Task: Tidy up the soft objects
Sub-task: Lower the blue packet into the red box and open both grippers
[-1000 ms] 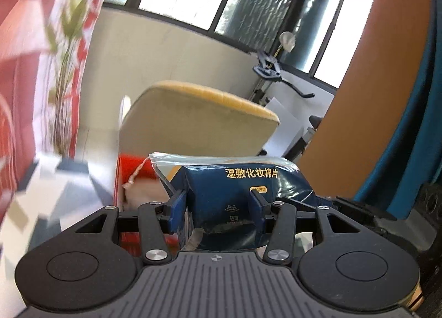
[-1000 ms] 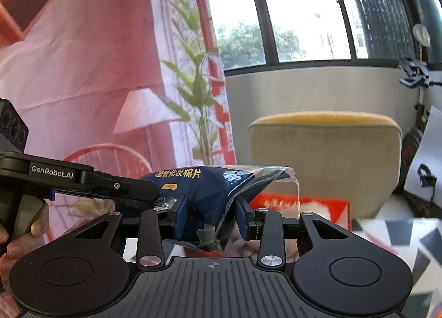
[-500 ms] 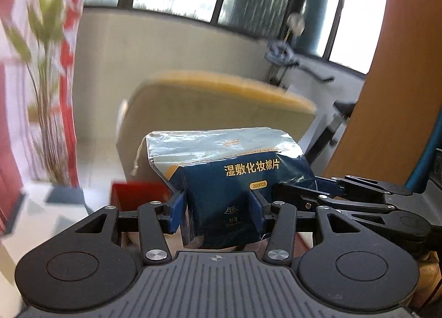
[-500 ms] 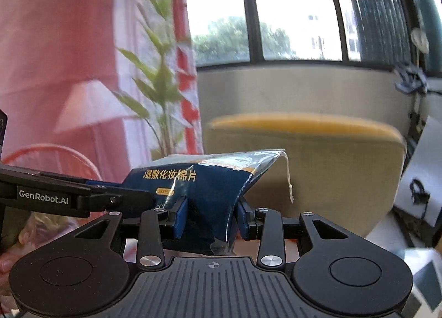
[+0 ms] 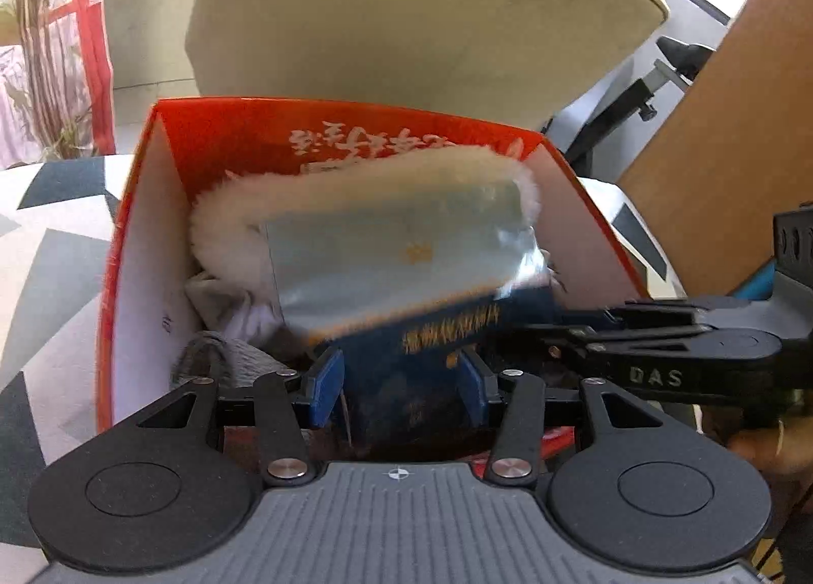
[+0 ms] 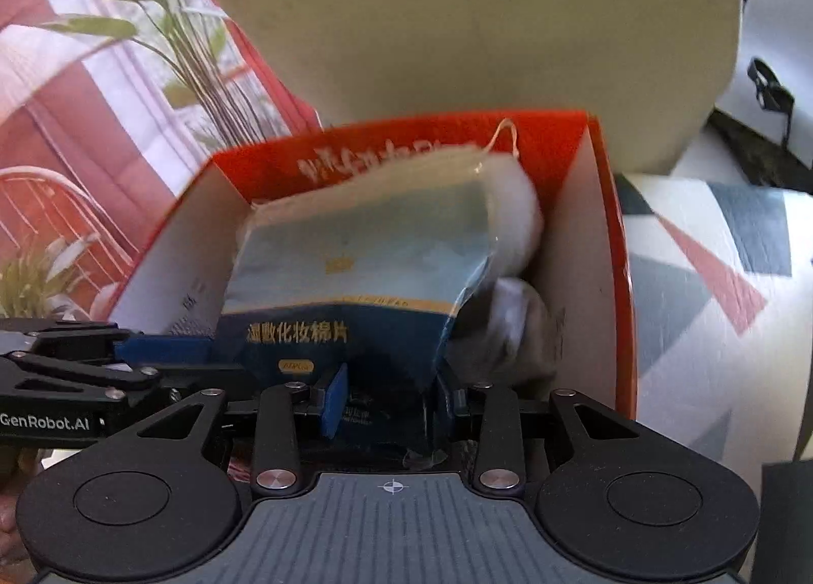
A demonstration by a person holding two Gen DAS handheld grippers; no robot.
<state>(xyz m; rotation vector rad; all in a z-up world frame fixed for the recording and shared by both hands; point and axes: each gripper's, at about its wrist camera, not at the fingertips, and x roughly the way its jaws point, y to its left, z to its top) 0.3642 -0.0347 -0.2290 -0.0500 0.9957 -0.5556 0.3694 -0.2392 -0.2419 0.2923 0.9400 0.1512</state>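
- The left hand-held gripper (image 5: 401, 383) has its blue pads pressed on the lower, dark blue part of the cotton-pad pouch (image 5: 406, 274), pinching it across its width.
- The right hand-held gripper (image 6: 388, 398) clamps the same pouch lower down and from its own side, so both grip one bag; its jaws are narrower than the left's.
- The pouch hangs over the open red box (image 5: 132, 249), its silvery top edge tipped toward the far wall, its bottom at about rim level from what I can see.
- To do this well, I'd judge both hands should sink together at one pace, so the floppy bag does not twist or crease between two grips.
- Inside the box already lie a white fluffy item (image 5: 223, 213) along the far side and a grey cloth bundle (image 5: 223, 360) at the near left; the free room looks to be toward the near right.
- Aim the pouch's bottom there, then lay it flat instead of standing it up; it would likely flop over anyway.
- Let go only once the bag rests on something; opening one grip first risks the pouch swinging against the box wall.
- The box sits on a patterned tabletop (image 6: 711, 279) just before a beige chair back (image 5: 406, 10), so keep the far lean small.
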